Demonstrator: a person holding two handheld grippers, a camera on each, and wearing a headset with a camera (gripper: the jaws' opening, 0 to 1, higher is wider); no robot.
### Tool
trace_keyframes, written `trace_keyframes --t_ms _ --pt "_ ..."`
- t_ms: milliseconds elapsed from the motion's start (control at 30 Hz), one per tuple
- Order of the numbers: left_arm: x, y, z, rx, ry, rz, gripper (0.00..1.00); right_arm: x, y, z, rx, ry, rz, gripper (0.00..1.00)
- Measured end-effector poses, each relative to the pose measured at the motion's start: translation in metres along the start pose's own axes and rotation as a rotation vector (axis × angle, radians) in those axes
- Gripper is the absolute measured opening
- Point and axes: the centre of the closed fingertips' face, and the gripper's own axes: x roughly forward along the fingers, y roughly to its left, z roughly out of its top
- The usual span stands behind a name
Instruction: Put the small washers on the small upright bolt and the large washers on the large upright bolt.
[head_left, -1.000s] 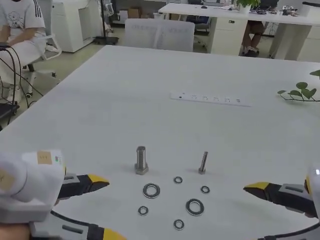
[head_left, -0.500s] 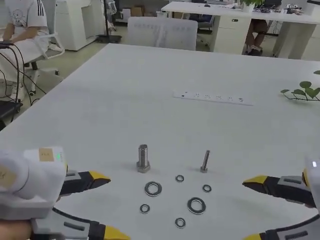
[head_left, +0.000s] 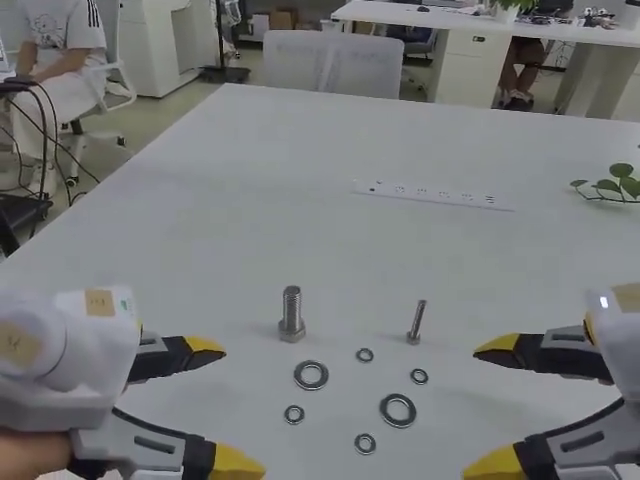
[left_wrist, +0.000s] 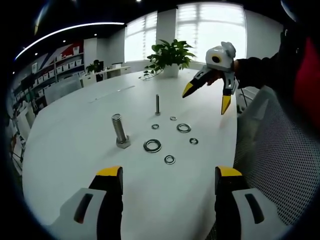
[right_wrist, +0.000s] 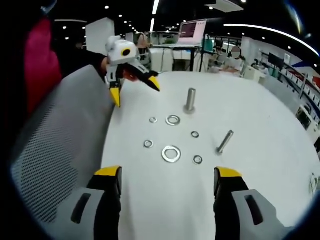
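I hold left gripper (head_left: 238, 408) and right gripper (head_left: 475, 408) spread wide, flanking washers (head_left: 311, 375) by the near edge of the table (head_left: 300, 180); open surface beyond.

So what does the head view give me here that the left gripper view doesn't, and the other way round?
Head view: a seated person in a white shirt at far left, and the left gripper seen from above, open. Left gripper view: bright windows and a grey mesh chair back. Both: the large bolt and small bolt standing upright, six loose washers on the table, none on a bolt yet, and the right gripper, open.
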Motion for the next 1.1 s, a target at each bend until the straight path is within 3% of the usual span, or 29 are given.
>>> trace_keyframes --t_ms 700,1100 --pt "-0.003 0.003 0.005 -0.007 -0.022 0.027 0.73 0.026 -0.008 0.017 -0.155 0.137 0.122 0.63" --pt "-0.005 0.005 0.006 -0.014 -0.03 0.039 0.73 0.043 -0.007 0.016 -0.246 0.261 0.182 0.56"
